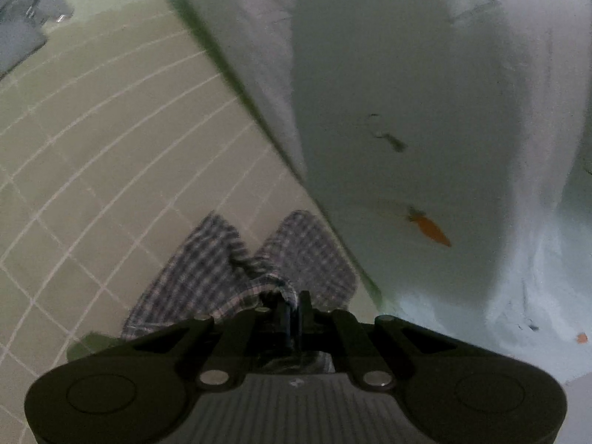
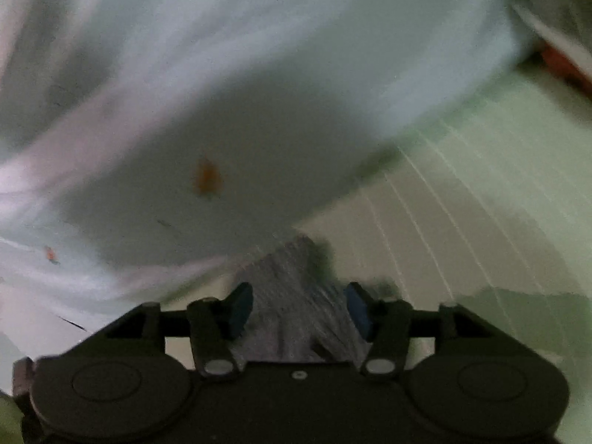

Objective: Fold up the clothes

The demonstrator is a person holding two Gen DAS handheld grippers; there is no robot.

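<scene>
Your left gripper (image 1: 294, 309) has its fingers pinched tight on a bunched edge of the blue-and-white checked cotton garment (image 1: 207, 277); the cloth fans forward and left of the tips. Your right gripper (image 2: 298, 309) stands with its blue pads (image 2: 357, 310) apart, and the checked cloth (image 2: 296, 296) lies between them; whether they touch it is lost in blur. A pale white sheet with orange carrot prints (image 1: 425, 111) lies ahead of both, over the green gridded mat (image 1: 111, 148).

Soft woven checked cloth (image 1: 236, 277); smooth matt white fabric (image 1: 407, 74) with orange print; matt pale-green gridded mat (image 1: 92, 166); matt black plastic left gripper (image 1: 294, 318).
</scene>
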